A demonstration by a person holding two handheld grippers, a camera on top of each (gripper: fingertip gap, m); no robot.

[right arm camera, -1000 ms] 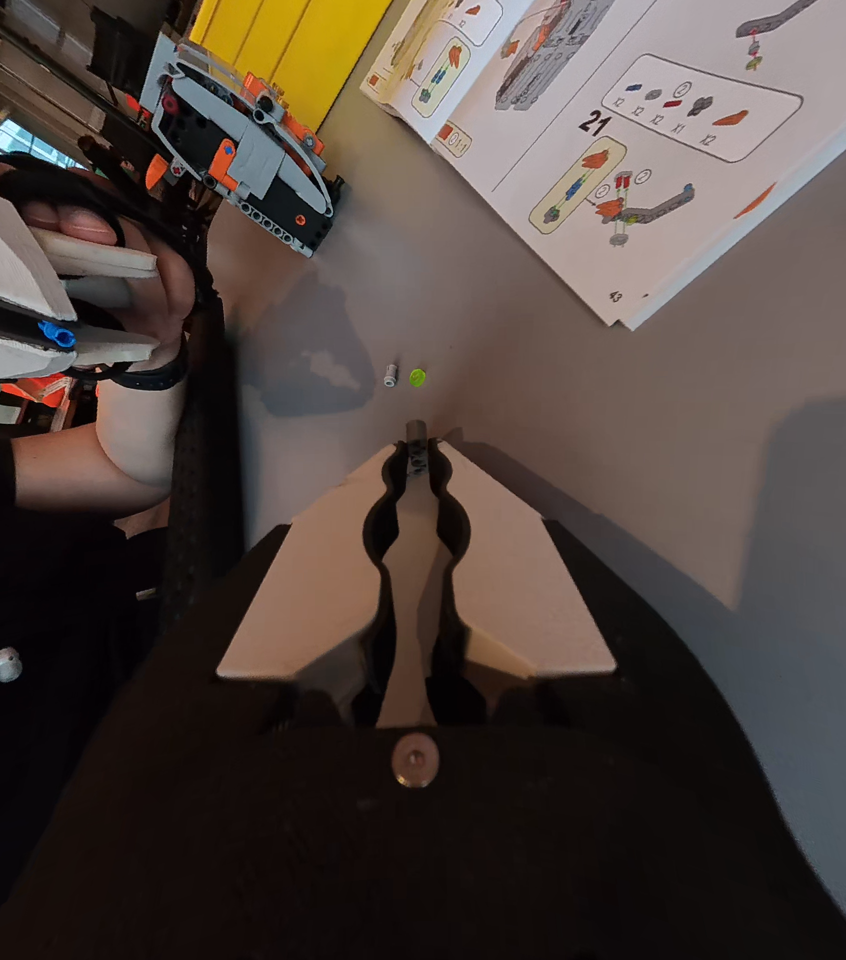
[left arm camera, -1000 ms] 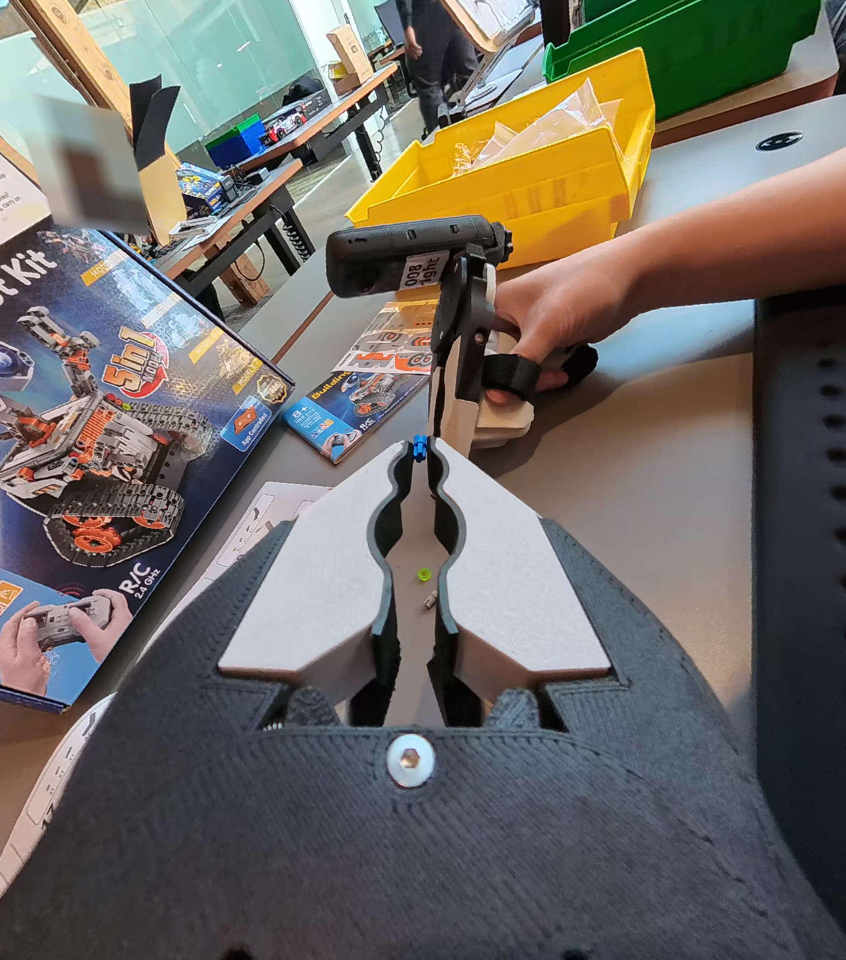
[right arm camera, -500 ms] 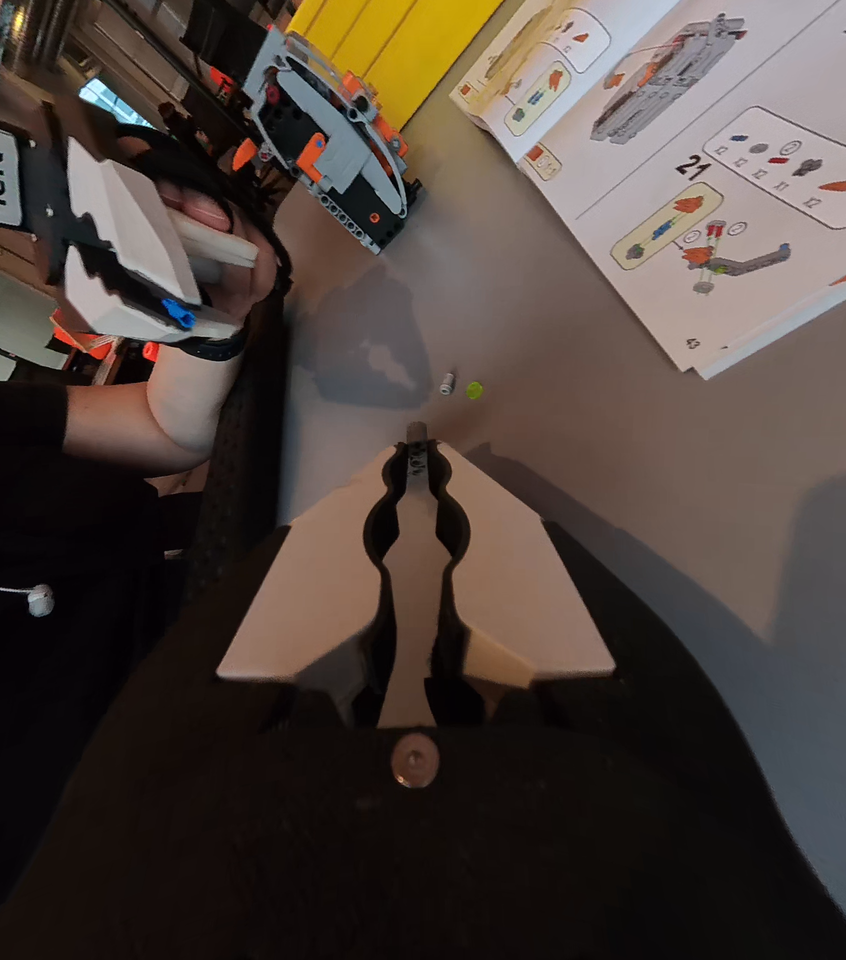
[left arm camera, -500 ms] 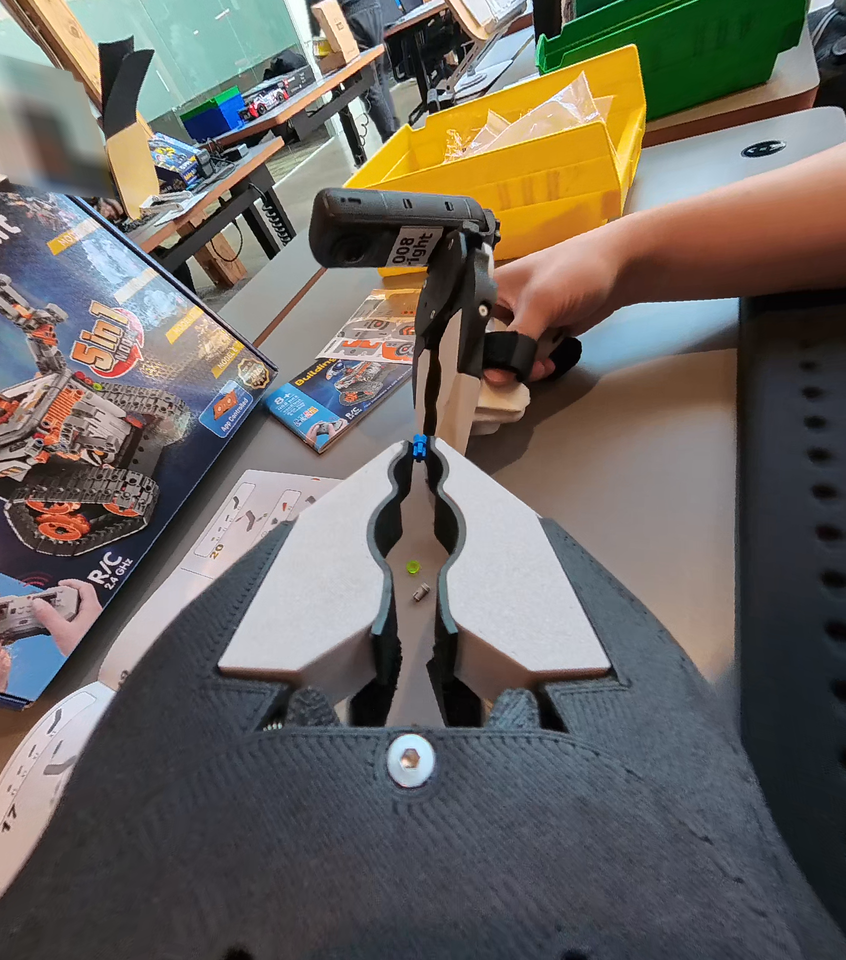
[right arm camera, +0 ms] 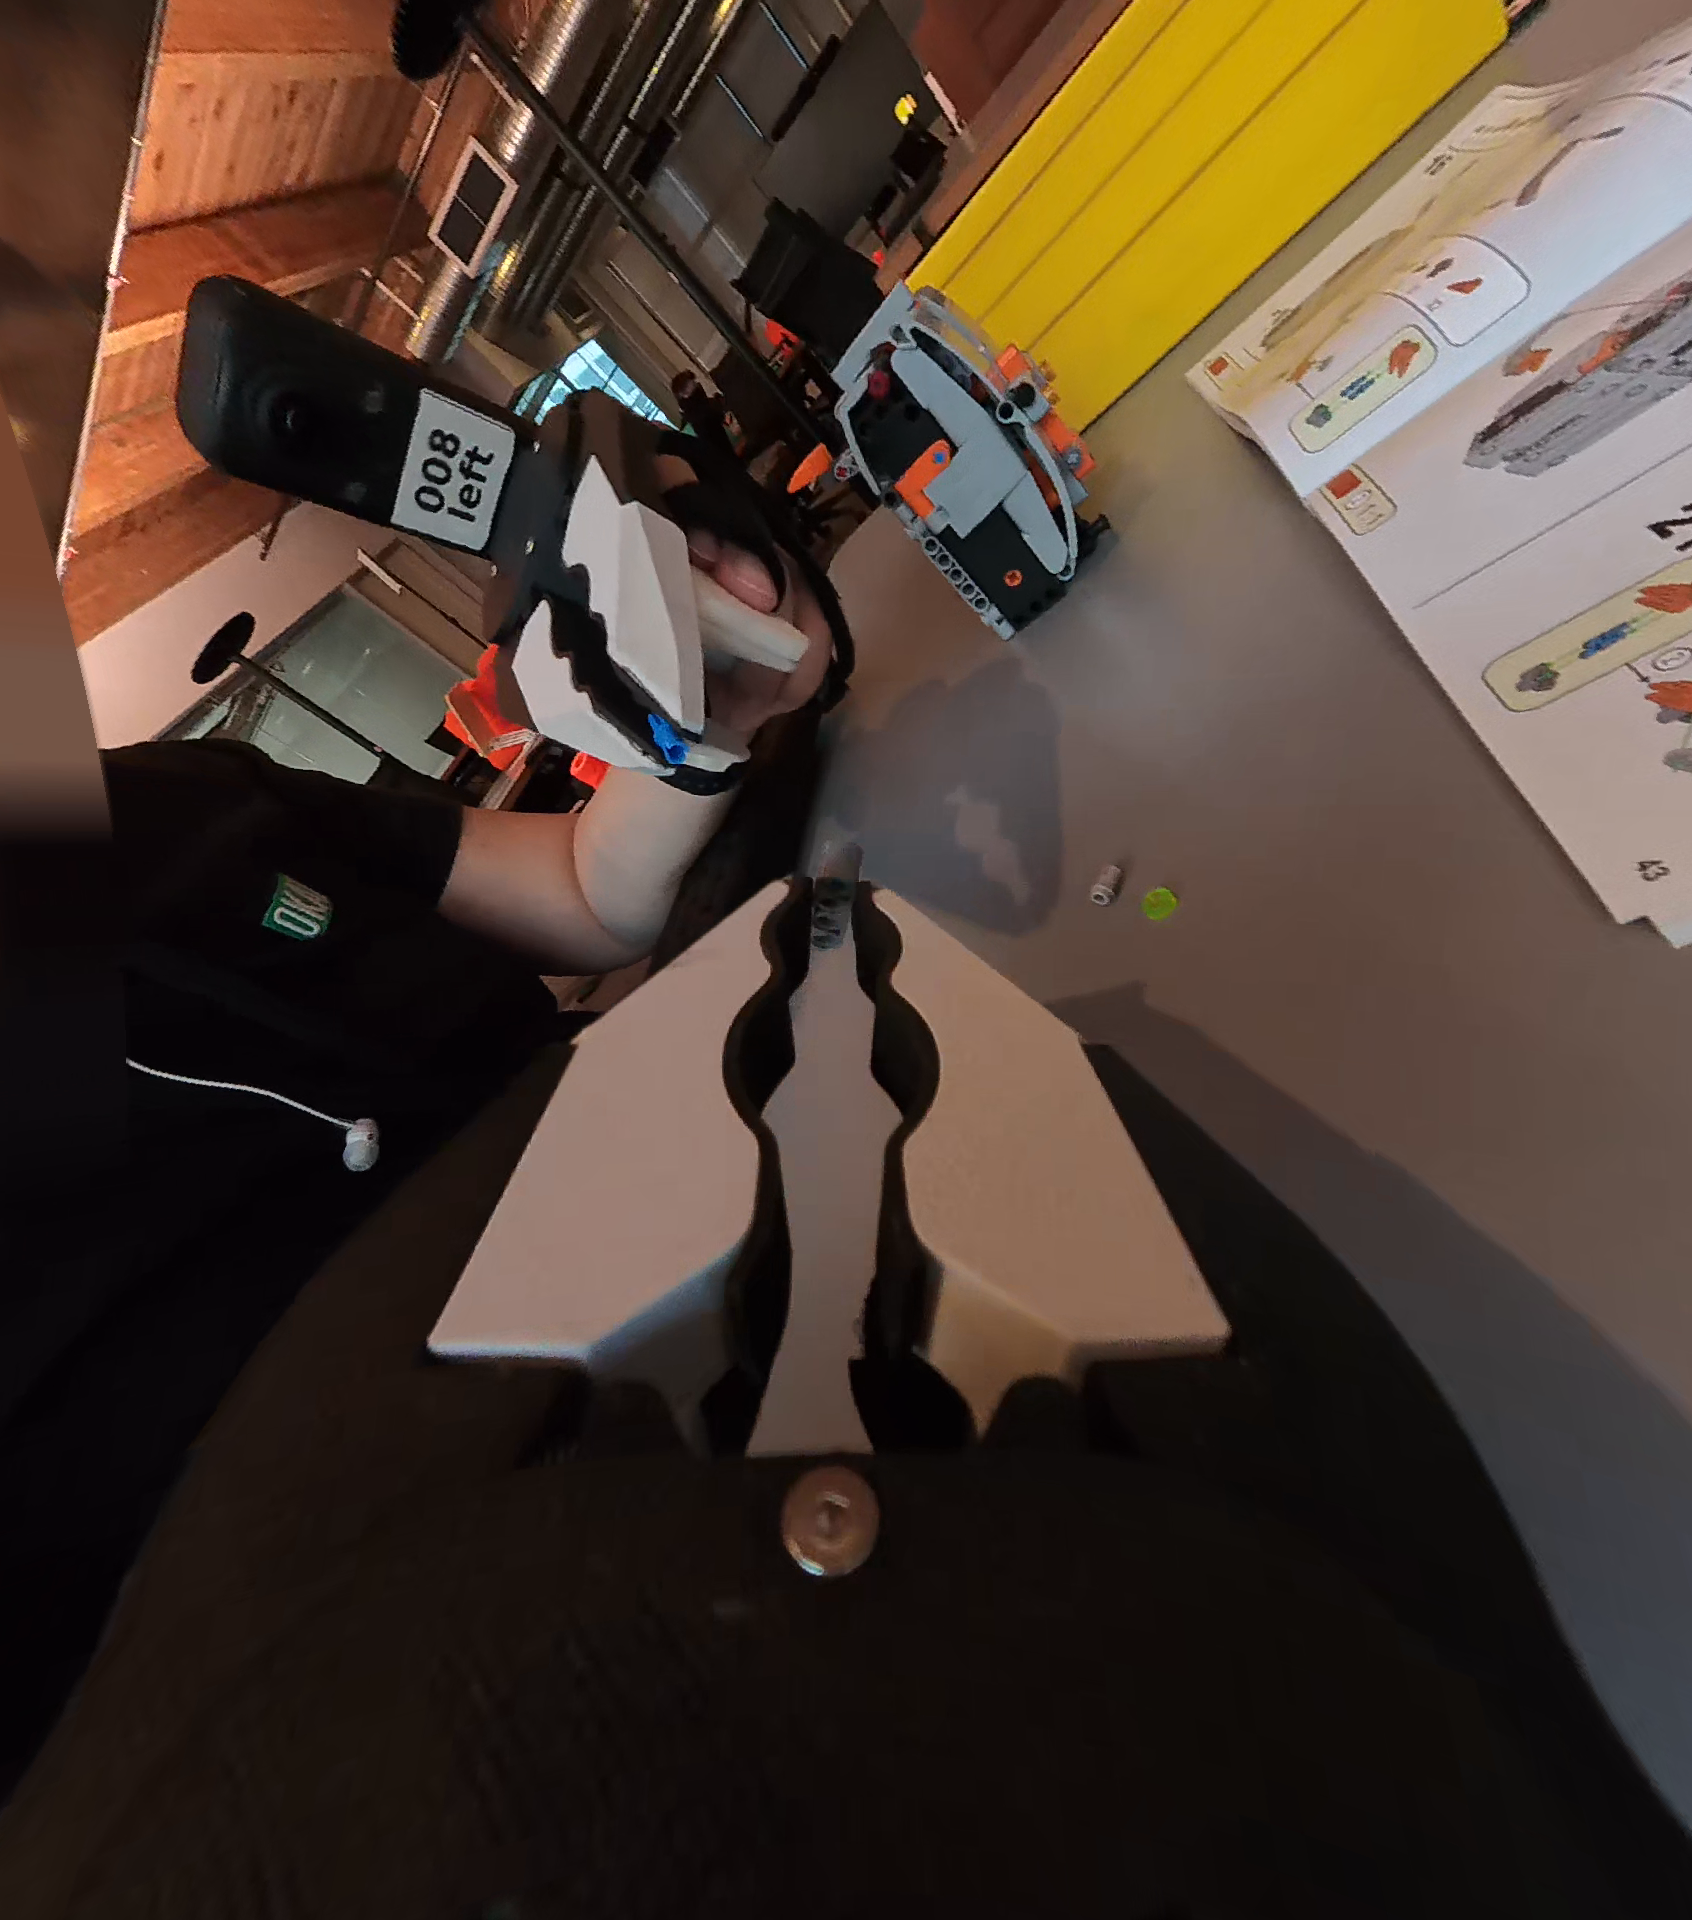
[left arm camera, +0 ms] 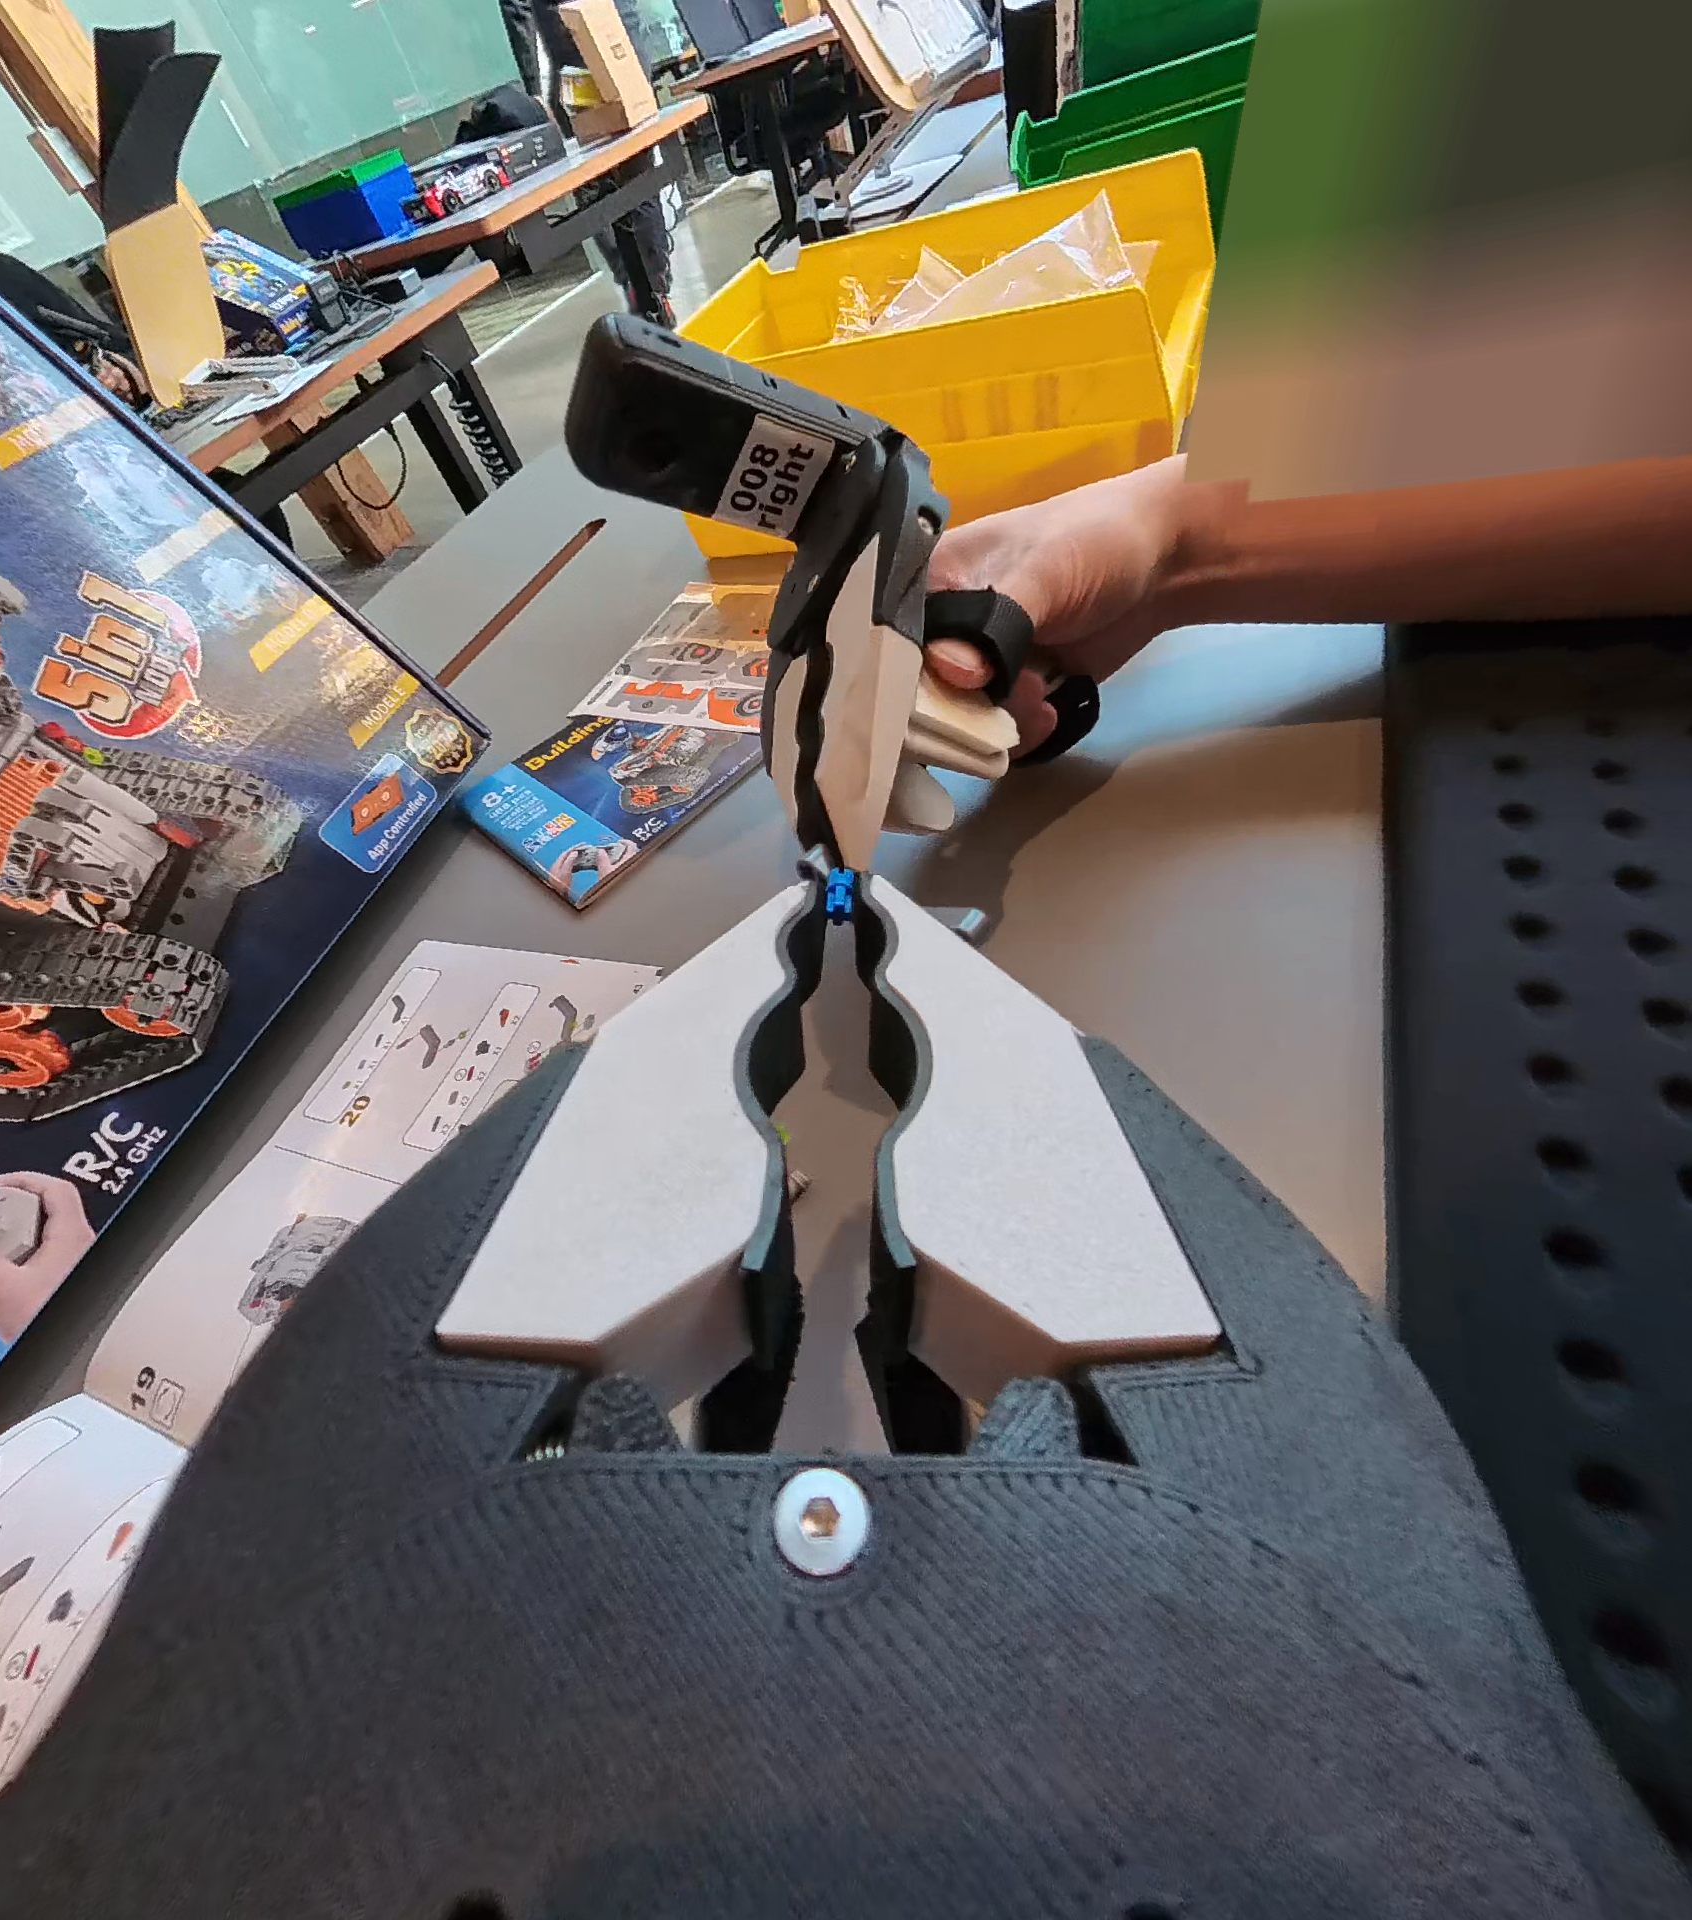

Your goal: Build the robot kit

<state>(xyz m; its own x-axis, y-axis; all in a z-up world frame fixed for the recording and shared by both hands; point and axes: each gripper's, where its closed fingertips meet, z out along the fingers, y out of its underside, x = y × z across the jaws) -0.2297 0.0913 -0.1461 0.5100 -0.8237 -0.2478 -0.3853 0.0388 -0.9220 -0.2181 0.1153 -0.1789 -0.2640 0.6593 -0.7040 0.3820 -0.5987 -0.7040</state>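
My left gripper (left arm camera: pixel 838 885) is shut on a small blue pin (left arm camera: pixel 838 900), held above the grey table (left arm camera: pixel 1185 935). My right gripper (right arm camera: pixel 834 883) is shut on a small grey-and-black beam piece (right arm camera: pixel 834 906). In the left wrist view the right gripper (left arm camera: pixel 821 847) points down, its tip almost touching the blue pin. In the right wrist view the left gripper (right arm camera: pixel 670 750) hangs up and to the left with the blue pin (right arm camera: pixel 663 736) sticking out of its tip. A tiny grey bush (right arm camera: pixel 1106 883) and a lime-green round stud (right arm camera: pixel 1158 902) lie on the table.
An open instruction booklet (right arm camera: pixel 1548 540) lies at the right, and a partly built grey-orange model (right arm camera: pixel 967 488) stands by a yellow bin (right arm camera: pixel 1185 187). The kit box (left arm camera: pixel 94 831), a small booklet (left arm camera: pixel 613 790) and a black perforated surface (left arm camera: pixel 1600 1039) flank the table. My right fingertips sit around 5 cm from my left ones. The lime-green round stud (right arm camera: pixel 1158 902) lies around 9 cm away from my right fingertips.
The two grippers have moved toward each other, so the blue pin and the right gripper's tip are now nearly touching. The right gripper has tilted down. Both stay shut.
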